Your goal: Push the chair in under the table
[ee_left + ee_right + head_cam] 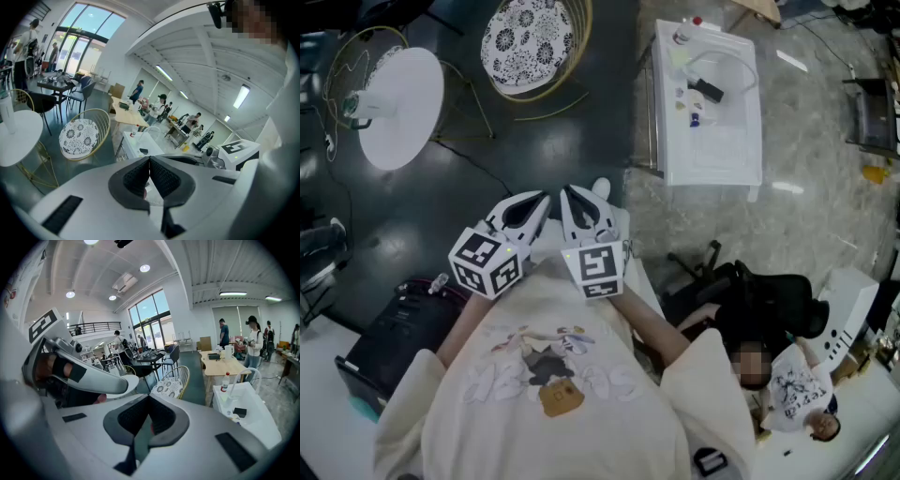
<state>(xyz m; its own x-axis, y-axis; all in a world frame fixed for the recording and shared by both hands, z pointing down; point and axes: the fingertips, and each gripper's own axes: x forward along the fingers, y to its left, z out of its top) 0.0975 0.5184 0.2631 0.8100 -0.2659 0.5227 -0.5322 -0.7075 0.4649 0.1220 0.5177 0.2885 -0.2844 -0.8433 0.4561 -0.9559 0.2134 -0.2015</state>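
The chair, a gold wire frame with a black-and-white patterned cushion, stands on the dark floor at the top of the head view. The round white table is to its left. I hold both grippers close to my chest, well short of the chair. The left gripper and the right gripper sit side by side, both shut with nothing between the jaws. The left gripper view shows its closed jaw tips, with the chair and the round table beyond. In the right gripper view the chair lies past the shut tips.
A white rectangular table with small items stands to the right of the chair. A black case lies at lower left. A person sits low at lower right. A wooden table with people round it is farther back.
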